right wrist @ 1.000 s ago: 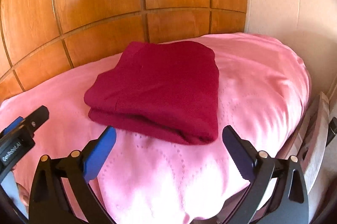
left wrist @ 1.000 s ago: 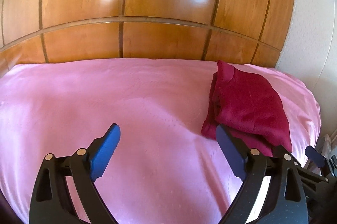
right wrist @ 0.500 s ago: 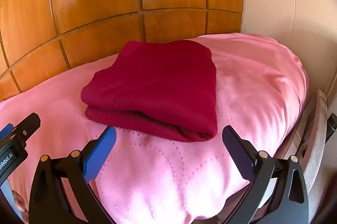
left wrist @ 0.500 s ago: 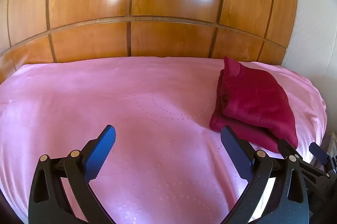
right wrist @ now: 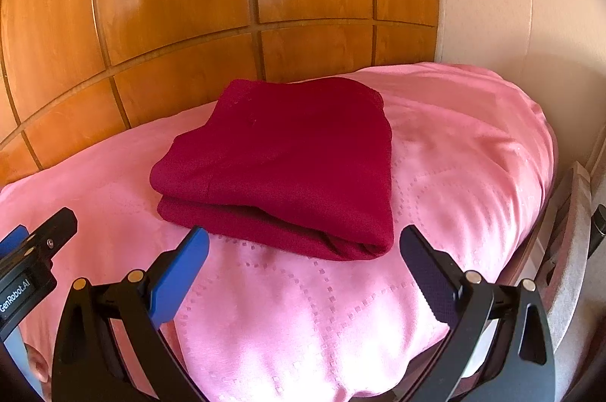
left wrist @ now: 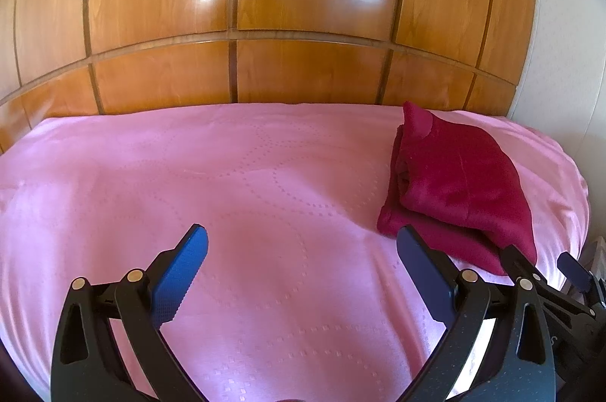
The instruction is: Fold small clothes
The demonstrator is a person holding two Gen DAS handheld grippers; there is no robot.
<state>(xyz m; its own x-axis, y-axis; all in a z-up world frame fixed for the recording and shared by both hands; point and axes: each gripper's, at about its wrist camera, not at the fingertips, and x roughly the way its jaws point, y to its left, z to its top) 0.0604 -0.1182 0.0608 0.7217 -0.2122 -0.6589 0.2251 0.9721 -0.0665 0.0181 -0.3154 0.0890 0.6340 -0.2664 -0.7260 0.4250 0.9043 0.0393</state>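
A dark red garment (right wrist: 288,159) lies folded in a neat stack on the pink bedspread (right wrist: 454,152). It also shows in the left wrist view (left wrist: 458,186), at the right side of the bed. My right gripper (right wrist: 303,273) is open and empty, just in front of the garment and apart from it. My left gripper (left wrist: 303,269) is open and empty, over bare bedspread (left wrist: 189,182) to the left of the garment. The right gripper's tip (left wrist: 568,269) shows at the left wrist view's right edge.
A glossy wooden panelled headboard (left wrist: 303,23) runs behind the bed. A pale wall (right wrist: 511,4) stands to the right. The bed's right edge drops off beside a grey piece of furniture (right wrist: 572,250).
Both grippers have drawn back slightly from the folded garment, which has stayed in place. Both stay open.
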